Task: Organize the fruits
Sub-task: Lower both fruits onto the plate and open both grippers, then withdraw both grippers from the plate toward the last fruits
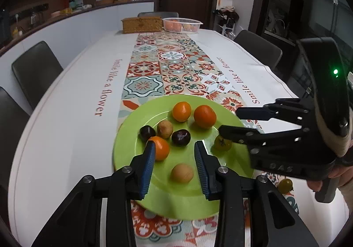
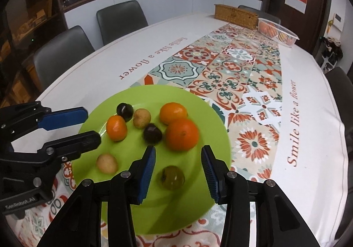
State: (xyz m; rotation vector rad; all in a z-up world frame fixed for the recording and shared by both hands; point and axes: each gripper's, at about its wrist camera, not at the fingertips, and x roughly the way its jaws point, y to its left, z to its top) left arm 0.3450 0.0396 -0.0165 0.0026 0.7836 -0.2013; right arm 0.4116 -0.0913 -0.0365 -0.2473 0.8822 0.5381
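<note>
A green plate (image 1: 176,200) (image 2: 176,209) on the patterned runner holds three oranges (image 1: 204,116), two dark plums (image 1: 181,137), two beige round fruits and a green fruit. My left gripper (image 1: 174,143) stands open over the plate's near side. One beige fruit (image 1: 182,173) lies loose between its blue pads with a gap on each side. My right gripper (image 2: 178,149) is open too, and the green fruit (image 2: 172,177) sits on the plate between its fingers, untouched. Each gripper shows in the other's view, the left gripper (image 2: 91,124) and the right gripper (image 1: 229,121).
Another small green fruit (image 1: 285,185) lies on the cloth right of the plate. At the table's far end stand a white basket (image 1: 182,24) with fruit and a wicker box (image 1: 141,24). Grey chairs (image 2: 121,19) line the table. A hand (image 1: 339,171) holds the right gripper.
</note>
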